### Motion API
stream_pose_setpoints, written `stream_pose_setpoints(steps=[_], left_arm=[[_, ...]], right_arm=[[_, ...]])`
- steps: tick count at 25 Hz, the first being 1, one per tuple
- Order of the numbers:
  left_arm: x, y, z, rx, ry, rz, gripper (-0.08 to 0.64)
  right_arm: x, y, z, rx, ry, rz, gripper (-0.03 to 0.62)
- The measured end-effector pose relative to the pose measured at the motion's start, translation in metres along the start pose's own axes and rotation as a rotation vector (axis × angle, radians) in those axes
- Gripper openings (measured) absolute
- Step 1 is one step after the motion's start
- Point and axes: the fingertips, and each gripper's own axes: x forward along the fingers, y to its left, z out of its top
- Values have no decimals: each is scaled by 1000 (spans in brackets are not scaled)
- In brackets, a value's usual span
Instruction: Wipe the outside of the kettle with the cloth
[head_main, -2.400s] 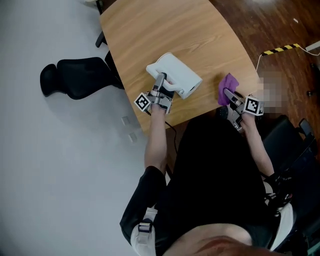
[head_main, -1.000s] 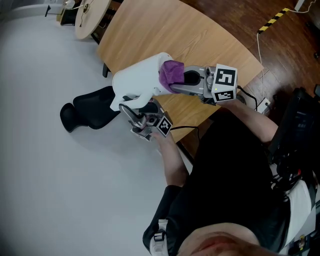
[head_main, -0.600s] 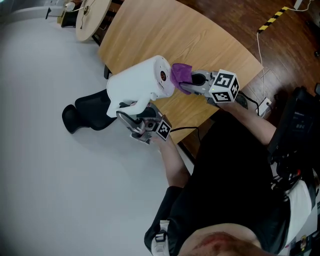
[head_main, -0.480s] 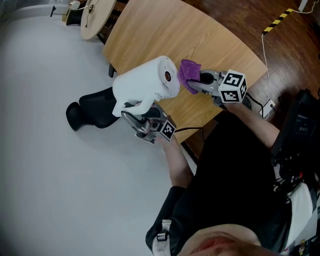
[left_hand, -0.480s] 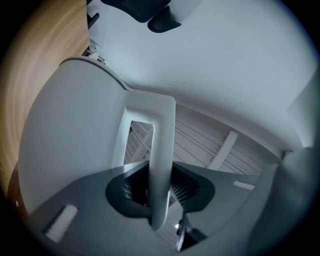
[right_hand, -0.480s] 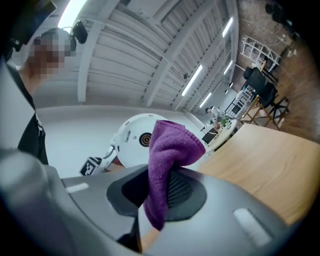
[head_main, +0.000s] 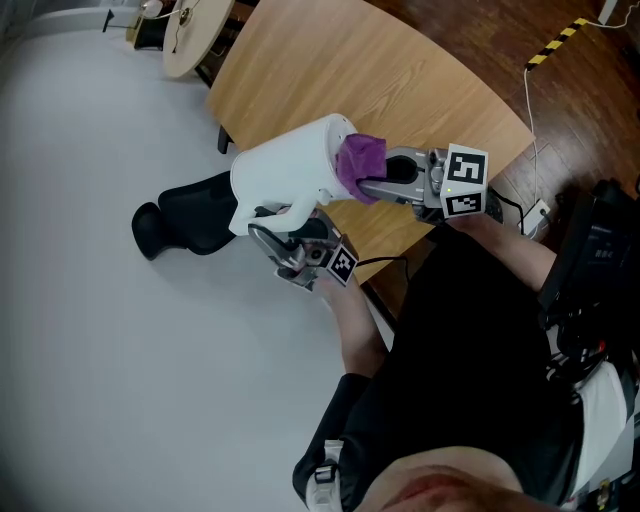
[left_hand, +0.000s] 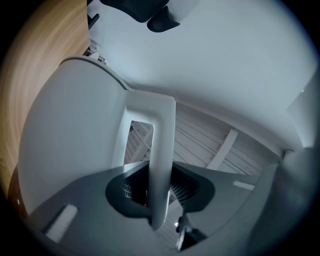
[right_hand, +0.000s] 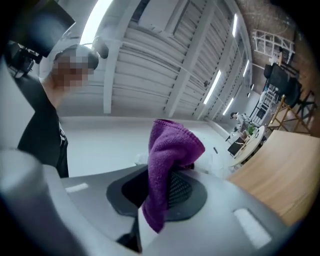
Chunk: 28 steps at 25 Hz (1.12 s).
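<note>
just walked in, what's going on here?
A person works with a two-jaw gripper in each hand. The left gripper is clamped on the handle of a white kettle and holds it up off the wooden table, tipped on its side. The right gripper pinches a purple cloth and has it at the kettle's end nearest the person, apparently touching it. Wiping looks under way.

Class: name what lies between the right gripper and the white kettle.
The purple cloth, clamped in the right gripper and against the kettle; head view.
</note>
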Motion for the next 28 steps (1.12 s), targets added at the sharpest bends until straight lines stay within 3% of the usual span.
stream_pose_setpoints(steps=[10,17,20,24,26,28], left_arm=[[-11,-19,-18,24,76,-51,76],[-25,-15,2,5,11,-43,74],[-29,-12,9,-1,-19,-30,74],[-23,-9,11,-8,-30,-12,74],[-22,-8,10,-15,-28,-9,73],[-21,-7,6,-22,-20,-6,74]], right_arm=[[-32,-64,-30,-3,-7,-204,57],[-40,-87,-36,-1,44,-296,57],[-37,-58,-6,-34,-32,-199,57],[-16,12,17,-243,-13,40,57],[-8,30,13,-257,55,65,57],[2,39,9,-180,121,39,57]])
